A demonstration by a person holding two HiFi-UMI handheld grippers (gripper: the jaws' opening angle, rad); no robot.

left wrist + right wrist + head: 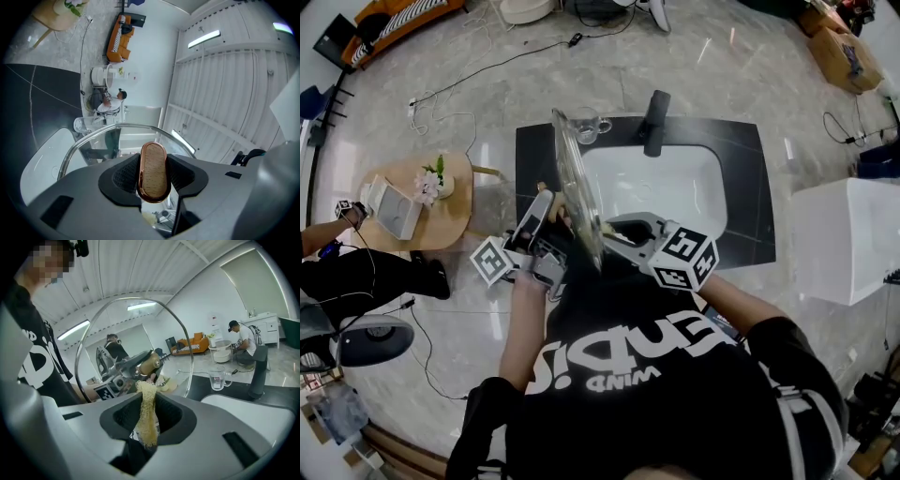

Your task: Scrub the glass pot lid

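The glass pot lid (578,187) stands on edge over the white sink (684,192), right between the two grippers. The left gripper (546,214) is on the lid's left face, its fingers clamped on the wooden knob (153,171) with the copper rim. The right gripper (614,230) is on the other face, its fingers pinching a yellow fibrous scrub pad (147,413) whose far end reaches the glass. On the far side of the dark worktop (741,150), a clear measuring jug (591,124) sits just left of the black faucet (654,120).
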